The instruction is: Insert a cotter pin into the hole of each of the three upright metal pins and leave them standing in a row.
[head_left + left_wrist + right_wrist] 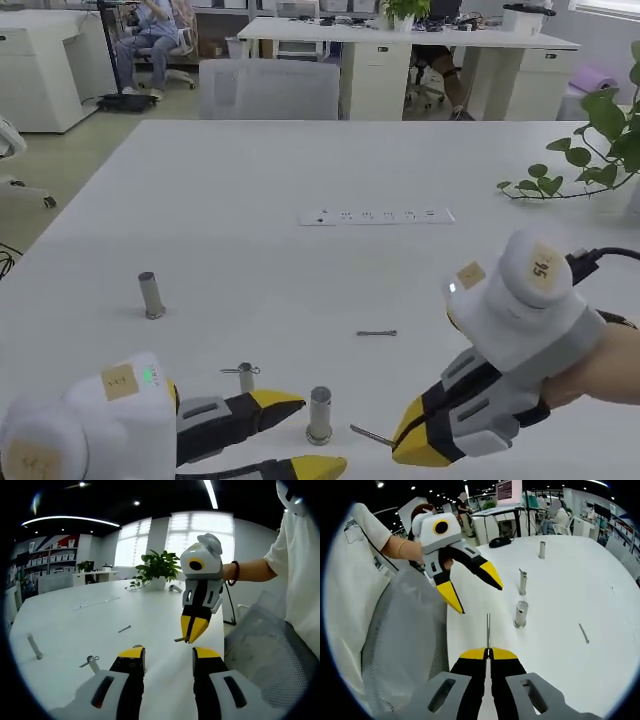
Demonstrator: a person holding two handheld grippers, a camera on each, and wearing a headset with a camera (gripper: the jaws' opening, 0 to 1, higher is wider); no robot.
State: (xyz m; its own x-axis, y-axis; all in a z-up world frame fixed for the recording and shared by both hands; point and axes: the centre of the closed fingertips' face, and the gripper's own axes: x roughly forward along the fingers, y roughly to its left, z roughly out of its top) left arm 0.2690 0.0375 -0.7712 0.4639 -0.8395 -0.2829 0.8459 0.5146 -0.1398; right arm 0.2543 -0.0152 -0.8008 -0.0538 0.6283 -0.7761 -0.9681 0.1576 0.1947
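Note:
Three metal pins stand on the white table (300, 270): one far left (150, 295), a middle one (246, 378) with a cotter pin through its top, and a near one (319, 413). My right gripper (400, 446) is shut on a cotter pin (370, 434) that points toward the near pin (521, 614) and stops short of it. My left gripper (324, 433) is open, its jaws on either side of the near pin's base and not touching it. Another cotter pin (376, 333) lies loose on the table.
A white power strip (378, 216) lies mid-table. A leafy plant (590, 150) trails in at the right edge. A grey chair (270, 90) stands behind the table's far edge. A grey mesh chair back (405, 645) is close to me. People sit at desks in the background.

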